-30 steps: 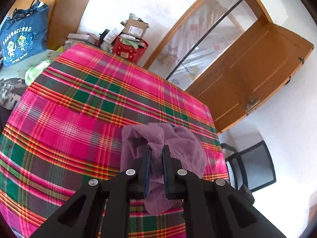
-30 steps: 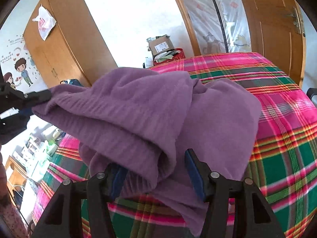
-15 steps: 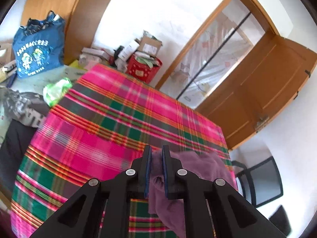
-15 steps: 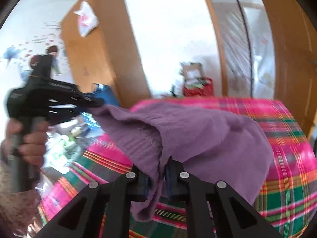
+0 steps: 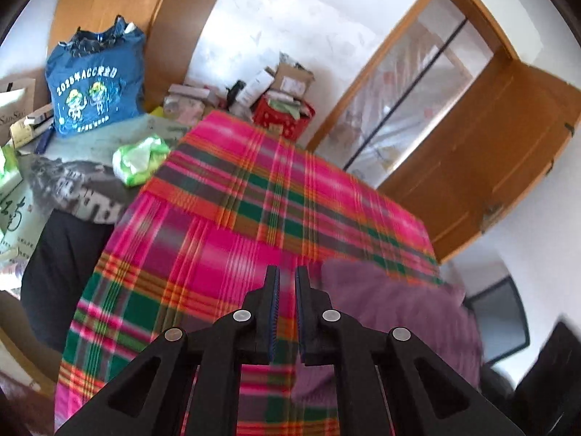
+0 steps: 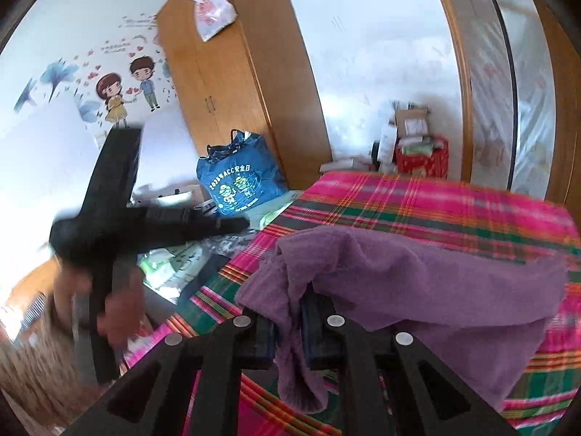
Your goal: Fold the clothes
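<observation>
1. The right gripper [image 6: 288,321] is clenched on a fold of the purple garment [image 6: 417,276], its edge pinched between the two fingers and a loose end hanging below them.
2. The rest of the garment drapes to the right over the plaid-covered surface [image 6: 417,203], bunched rather than flat.
3. The left gripper [image 5: 287,309] has its fingers drawn close together with a narrow gap and nothing between them; it hangs above the plaid cloth.
4. In the left wrist view the garment [image 5: 392,305] lies just to the right of that gripper, blurred.
5. Beyond the surface's far-left edge stands a blue tote bag [image 5: 96,83] against a wooden wardrobe [image 6: 236,83].
6. A hand [image 6: 120,305], blurred, grips the left gripper's handle.
</observation>
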Demonstrator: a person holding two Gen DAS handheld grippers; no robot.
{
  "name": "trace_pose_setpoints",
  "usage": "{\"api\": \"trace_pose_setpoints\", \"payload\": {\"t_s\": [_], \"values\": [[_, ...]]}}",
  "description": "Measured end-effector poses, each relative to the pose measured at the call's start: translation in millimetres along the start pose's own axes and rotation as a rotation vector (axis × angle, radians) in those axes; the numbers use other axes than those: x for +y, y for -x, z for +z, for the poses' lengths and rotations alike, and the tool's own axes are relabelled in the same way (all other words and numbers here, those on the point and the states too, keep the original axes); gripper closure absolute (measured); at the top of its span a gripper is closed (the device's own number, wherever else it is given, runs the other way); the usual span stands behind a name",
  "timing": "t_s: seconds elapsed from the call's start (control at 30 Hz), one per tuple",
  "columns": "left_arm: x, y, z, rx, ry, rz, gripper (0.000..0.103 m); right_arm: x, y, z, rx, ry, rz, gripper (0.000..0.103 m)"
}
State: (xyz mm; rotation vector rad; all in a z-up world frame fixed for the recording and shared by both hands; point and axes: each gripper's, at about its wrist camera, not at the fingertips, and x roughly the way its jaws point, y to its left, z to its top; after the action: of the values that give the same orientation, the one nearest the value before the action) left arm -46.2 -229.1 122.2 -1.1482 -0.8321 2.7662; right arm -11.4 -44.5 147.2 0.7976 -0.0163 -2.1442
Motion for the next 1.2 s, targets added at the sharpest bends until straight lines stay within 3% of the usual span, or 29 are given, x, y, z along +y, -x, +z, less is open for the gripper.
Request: {"api": "trace_pose_setpoints", "payload": {"t_s": [0.07, 0.23, 0.37, 0.47, 0.67, 0.73, 0.83, 1.2], "values": [[4.7, 0.9, -8.1, 0.009, 0.011, -0.020, 0.090, 6.7, -9.0, 7.7, 0.008, -0.007, 0.020, 0.092], [15.6, 8.1, -20.1, 0.016, 0.034, -0.021, 0.089, 27.3, -32.8, 25.1, 0.027, 0.009, 0.121, 0.092], [30.3, 11.0, -24.2, 0.005, 0.080, 0.009, 0.089, 37.5, -60.1, 38.7, 0.044, 0.006, 0.165, 0.092], [41.6, 13.1, -27.4, -0.004, 0.117, 0.037, 0.089, 35.8, -97.3, 45.9, 0.116, -0.035, 0.207, 0.092], [64.8, 3.1, -35.6, 0.029, 0.175, 0.093, 0.085, 21.8, -157.7, 33.9, 0.270, -0.090, 0.189, 0.090], [69.7, -0.2, -38.7, 0.041, 0.188, 0.102, 0.085, 14.6, -158.7, 30.3, 0.284, -0.089, 0.183, 0.084], [71.6, -6.7, -44.0, 0.061, 0.195, 0.113, 0.085, -0.5, -152.3, 29.0, 0.274, -0.096, 0.138, 0.067], [71.3, -35.9, -41.3, 0.124, 0.163, 0.144, 0.074, -61.6, -71.1, -18.1, 0.331, 0.088, -0.088, 0.066]]}}
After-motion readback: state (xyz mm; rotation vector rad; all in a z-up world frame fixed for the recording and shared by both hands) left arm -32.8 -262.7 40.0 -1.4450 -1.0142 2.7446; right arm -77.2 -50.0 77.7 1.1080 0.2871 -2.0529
